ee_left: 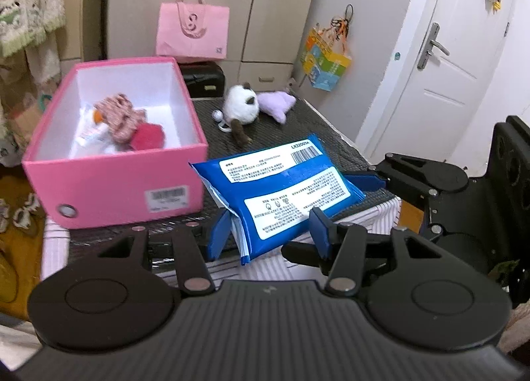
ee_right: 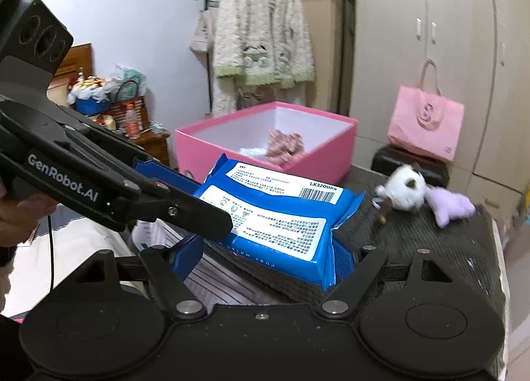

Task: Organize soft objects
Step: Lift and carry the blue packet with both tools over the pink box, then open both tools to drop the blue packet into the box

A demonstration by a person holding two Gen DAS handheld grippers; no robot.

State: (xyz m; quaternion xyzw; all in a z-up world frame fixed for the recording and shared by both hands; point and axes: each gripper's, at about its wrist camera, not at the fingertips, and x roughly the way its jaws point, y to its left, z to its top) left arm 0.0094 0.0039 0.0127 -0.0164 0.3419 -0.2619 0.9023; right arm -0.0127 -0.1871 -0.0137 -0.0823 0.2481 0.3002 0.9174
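Note:
A blue wet-wipes pack point(ee_left: 281, 192) with white labels is held above the dark mat, next to the open pink box point(ee_left: 112, 202). My left gripper point(ee_left: 270, 232) is shut on its near end. My right gripper point(ee_right: 265, 255) is shut on its other end; it enters the left wrist view from the right point(ee_left: 364, 179). The pack also shows in the right wrist view point(ee_right: 281, 215). The box point(ee_right: 331, 152) holds a pink knitted piece point(ee_left: 122, 116), a red soft thing point(ee_left: 147, 136) and a white item. A white-and-brown plush cat point(ee_left: 240, 109) and a purple plush point(ee_left: 276, 104) lie on the mat behind.
The dark mat point(ee_left: 318, 129) covers a table over a striped cloth. A pink tote bag point(ee_left: 192, 30) stands on a black case behind. Wardrobe doors, a white door point(ee_left: 447, 60) at right, a hanging fluffy coat point(ee_right: 261, 36) and a cluttered side table point(ee_right: 112, 106) surround it.

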